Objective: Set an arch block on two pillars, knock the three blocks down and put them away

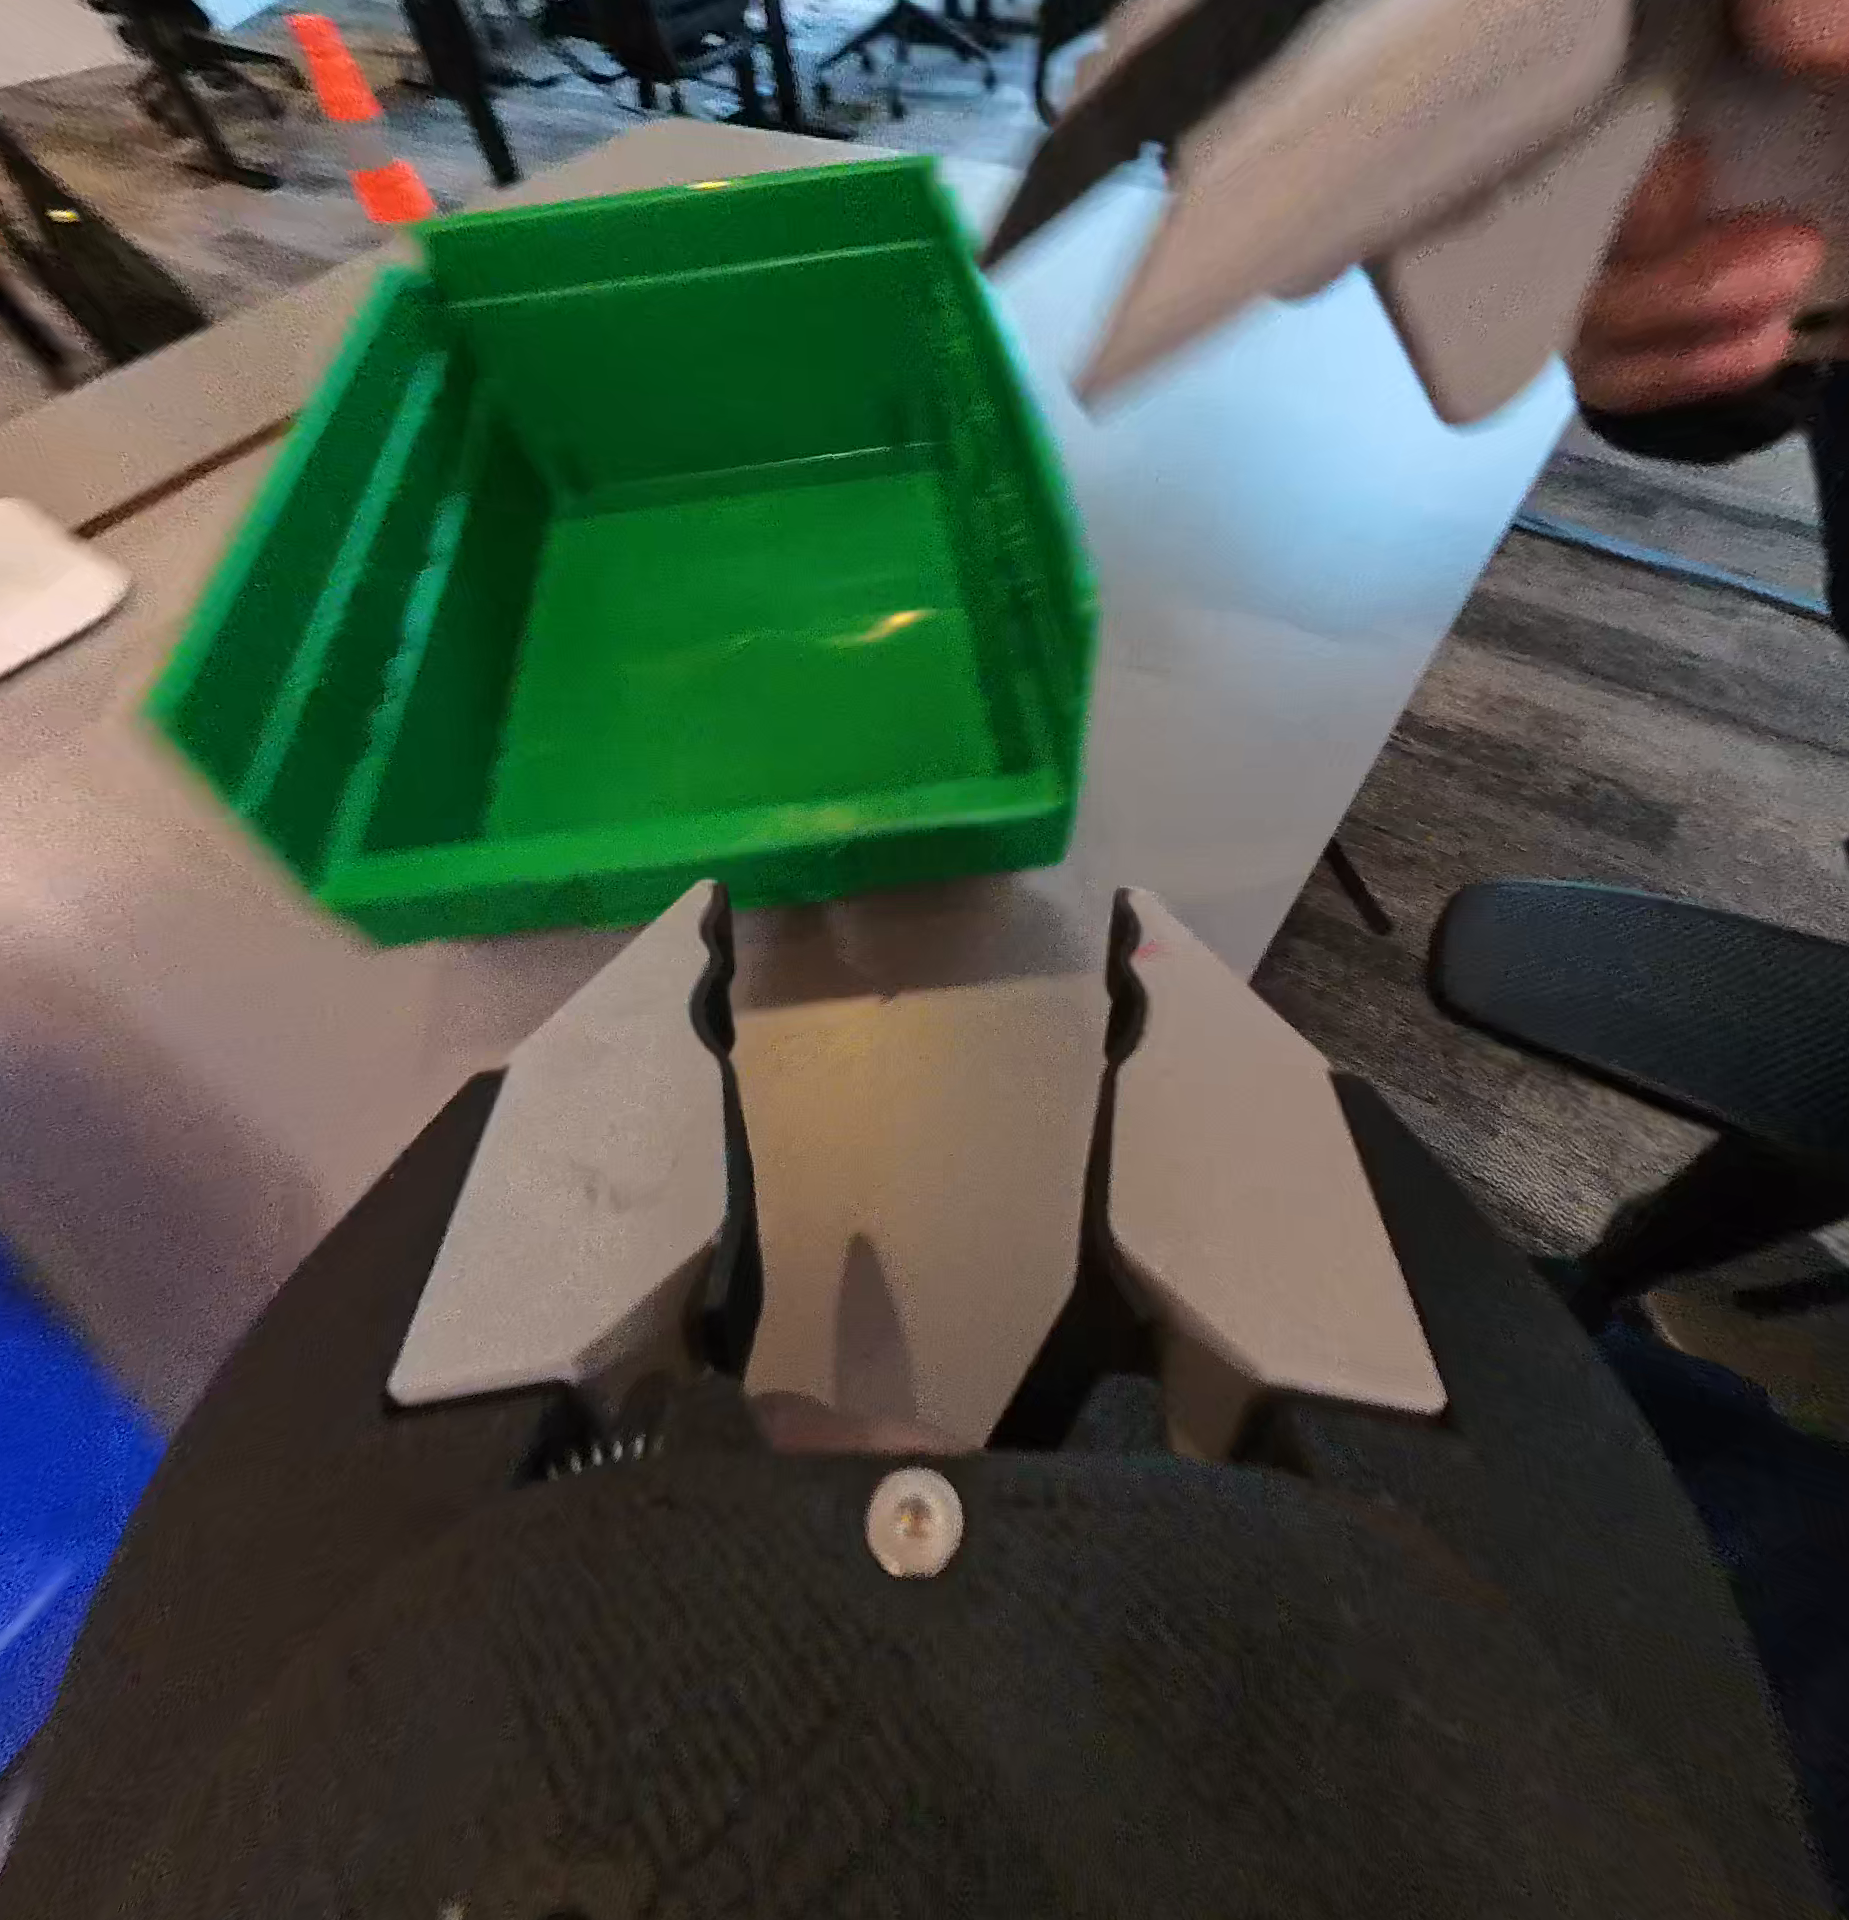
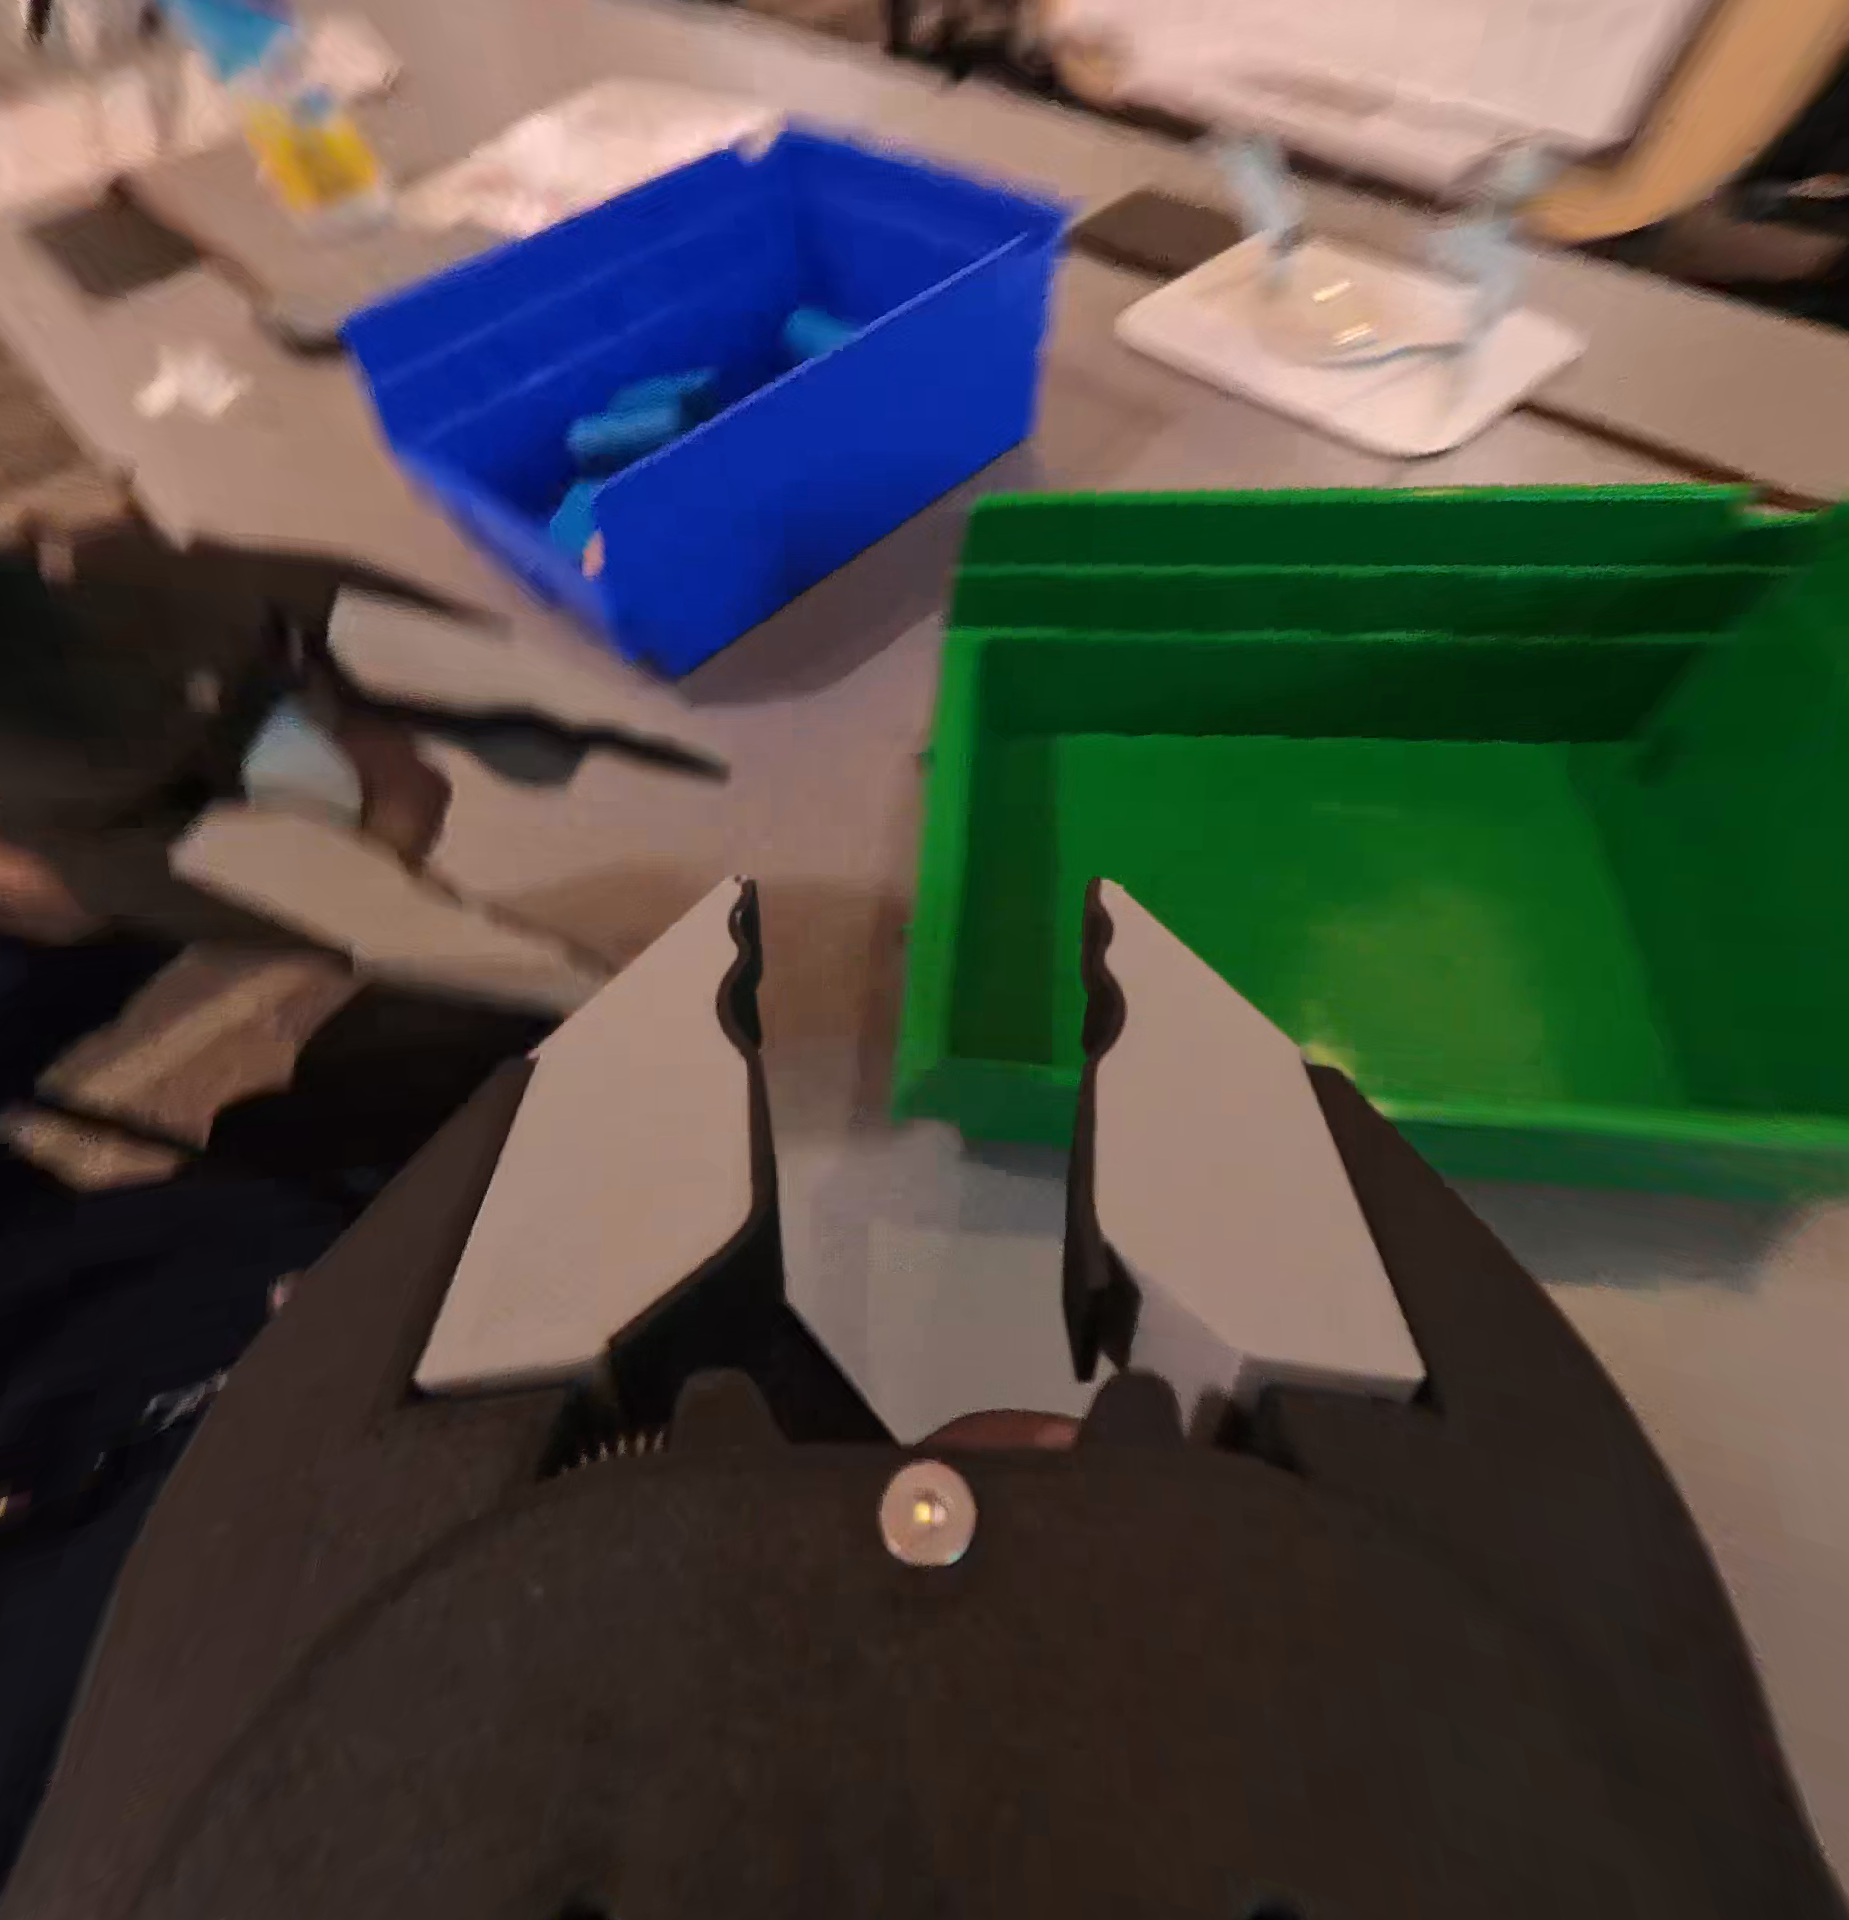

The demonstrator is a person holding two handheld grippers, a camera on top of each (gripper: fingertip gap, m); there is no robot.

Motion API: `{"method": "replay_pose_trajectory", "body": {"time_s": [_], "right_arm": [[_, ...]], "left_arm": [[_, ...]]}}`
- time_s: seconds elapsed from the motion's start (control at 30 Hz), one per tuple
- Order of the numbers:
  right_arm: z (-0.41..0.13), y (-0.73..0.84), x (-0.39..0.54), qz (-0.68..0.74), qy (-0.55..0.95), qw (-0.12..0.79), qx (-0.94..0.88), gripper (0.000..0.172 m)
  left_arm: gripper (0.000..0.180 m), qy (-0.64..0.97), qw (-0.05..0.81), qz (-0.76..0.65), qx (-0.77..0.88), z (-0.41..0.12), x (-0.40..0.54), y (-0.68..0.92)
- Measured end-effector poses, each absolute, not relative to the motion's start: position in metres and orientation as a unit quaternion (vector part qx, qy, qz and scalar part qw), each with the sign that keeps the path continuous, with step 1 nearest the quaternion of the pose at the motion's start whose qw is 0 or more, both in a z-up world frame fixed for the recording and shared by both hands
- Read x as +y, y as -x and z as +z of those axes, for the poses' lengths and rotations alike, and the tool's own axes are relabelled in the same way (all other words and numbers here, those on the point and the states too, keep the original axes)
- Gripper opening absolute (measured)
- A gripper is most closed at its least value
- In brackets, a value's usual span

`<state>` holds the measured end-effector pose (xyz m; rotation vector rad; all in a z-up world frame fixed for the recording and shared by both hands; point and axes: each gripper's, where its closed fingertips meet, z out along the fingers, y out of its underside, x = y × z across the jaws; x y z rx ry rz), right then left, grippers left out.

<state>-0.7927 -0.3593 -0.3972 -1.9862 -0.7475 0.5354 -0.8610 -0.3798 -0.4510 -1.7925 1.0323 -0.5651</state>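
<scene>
Blocks (image 2: pixel 639 421) are seen only inside the blue bin (image 2: pixel 826 499), which stands on the table (image 2: pixel 816 831) beyond and to the left of the green bin (image 2: pixel 1003 1101) in the right wrist view. They are blue, blurred, and lie in a loose heap — which one is the arch cannot be told. The green bin itself holds nothing visible (its floor shows bare in both views).

The left gripper (image 1: pixel 920 935) is held just short of the green bin's near wall, its jaws spread wide with only table between them. The right gripper (image 2: pixel 920 914) is held over the green bin's near left corner, likewise spread and bare.

The blocks are judged light, rigid and smooth-faced, probably a little slippery. Each would best be taken across two flat parallel faces near its middle; the arch's curved underside is to be avoided — a hold there could slip.
</scene>
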Motion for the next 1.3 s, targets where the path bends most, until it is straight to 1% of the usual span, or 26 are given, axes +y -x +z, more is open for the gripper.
{"method": "replay_pose_trajectory", "body": {"time_s": [0.07,0.13,0.2,0.23,0.27,0.3,0.43,0.53,0.57,0.63,0.73,0.83,0.9,0.93,0.97,1.0,1.03,1.07,1.23,1.27,1.3], "right_arm": [[-0.417,0.826,-0.365,0.200,0.811,0.425,-0.350,0.060],[-0.443,0.843,-0.362,0.154,0.828,0.390,-0.373,0.059],[-0.467,0.841,-0.357,0.094,0.846,0.353,-0.388,0.038],[-0.476,0.832,-0.356,0.066,0.857,0.333,-0.388,0.025],[-0.482,0.819,-0.354,0.039,0.867,0.320,-0.380,0.006],[-0.486,0.807,-0.353,0.024,0.874,0.312,-0.373,0.000],[-0.488,0.717,-0.334,-0.052,0.907,0.309,-0.281,0.001],[-0.485,0.642,-0.322,-0.081,0.931,0.317,-0.160,0.042],[-0.483,0.629,-0.322,-0.067,0.935,0.322,-0.133,0.047],[-0.469,0.631,-0.322,-0.015,0.927,0.354,-0.120,0.050],[-0.439,0.670,-0.323,0.067,0.889,0.422,-0.167,0.051],[-0.429,0.717,-0.332,0.133,0.865,0.431,-0.222,0.054],[-0.431,0.732,-0.332,0.127,0.860,0.431,-0.241,0.055],[-0.435,0.736,-0.331,0.118,0.861,0.427,-0.249,0.056],[-0.439,0.738,-0.329,0.108,0.863,0.424,-0.254,0.056],[-0.443,0.740,-0.326,0.101,0.865,0.419,-0.256,0.057],[-0.449,0.741,-0.323,0.093,0.868,0.414,-0.257,0.058],[-0.454,0.741,-0.319,0.086,0.873,0.409,-0.252,0.059],[-0.472,0.742,-0.298,0.051,0.885,0.402,-0.230,0.058],[-0.476,0.739,-0.294,0.034,0.888,0.397,-0.229,0.056],[-0.480,0.731,-0.289,0.005,0.892,0.393,-0.223,0.049]], "left_arm": [[0.071,0.748,0.487,-0.211,0.399,-0.450,-0.369,0.905],[0.071,0.762,0.491,-0.180,0.381,-0.451,-0.356,0.939],[0.075,0.771,0.490,-0.164,0.373,-0.448,-0.348,0.961],[0.076,0.772,0.495,-0.156,0.368,-0.446,-0.343,0.970],[0.076,0.773,0.499,-0.141,0.364,-0.445,-0.338,0.980],[0.076,0.777,0.500,-0.123,0.361,-0.446,-0.333,0.990],[0.078,0.796,0.484,-0.085,0.352,-0.455,-0.318,1.021],[0.081,0.809,0.471,-0.080,0.341,-0.463,-0.311,1.037],[0.082,0.813,0.469,-0.077,0.337,-0.465,-0.308,1.041],[0.082,0.817,0.463,-0.082,0.333,-0.471,-0.306,1.043],[0.082,0.818,0.465,-0.097,0.325,-0.479,-0.300,1.031],[0.081,0.819,0.472,-0.077,0.317,-0.492,-0.288,1.021],[0.069,0.806,0.502,-0.033,0.312,-0.494,-0.276,1.022],[0.056,0.796,0.520,-0.007,0.311,-0.492,-0.271,1.024],[0.050,0.789,0.528,0.011,0.314,-0.491,-0.268,1.024],[0.048,0.787,0.527,0.019,0.320,-0.491,-0.268,1.023],[0.040,0.788,0.520,0.014,0.328,-0.493,-0.269,1.019],[0.020,0.791,0.516,0.008,0.328,-0.495,-0.270,1.018],[0.009,0.796,0.523,0.075,0.296,-0.493,-0.260,1.054],[0.008,0.801,0.522,0.071,0.283,-0.493,-0.259,1.063],[0.006,0.806,0.523,0.067,0.269,-0.493,-0.258,1.073]]}}
